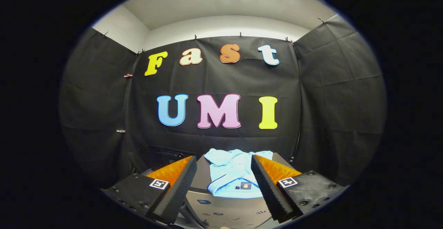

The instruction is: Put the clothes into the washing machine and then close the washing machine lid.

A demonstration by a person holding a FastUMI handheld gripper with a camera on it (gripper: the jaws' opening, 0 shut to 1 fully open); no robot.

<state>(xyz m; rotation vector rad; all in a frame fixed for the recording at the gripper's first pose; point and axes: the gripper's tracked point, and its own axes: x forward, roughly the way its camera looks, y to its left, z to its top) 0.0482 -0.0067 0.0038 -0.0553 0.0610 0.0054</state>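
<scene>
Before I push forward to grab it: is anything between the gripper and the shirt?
Nothing visible: the open gripper has only bare grey surface ahead, and the light blue shirt lies between and just beyond its fingers.

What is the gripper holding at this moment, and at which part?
Nothing. The gripper is open, its fingers spread apart; the light blue garment lies ahead between them on the grey surface, untouched.

— Where do we find the garment [232,173]?
— On the washing machine top [225,208], between our gripper [224,164] fingers, which stand apart; the booth wall [221,80] hangs behind the machine.
</scene>
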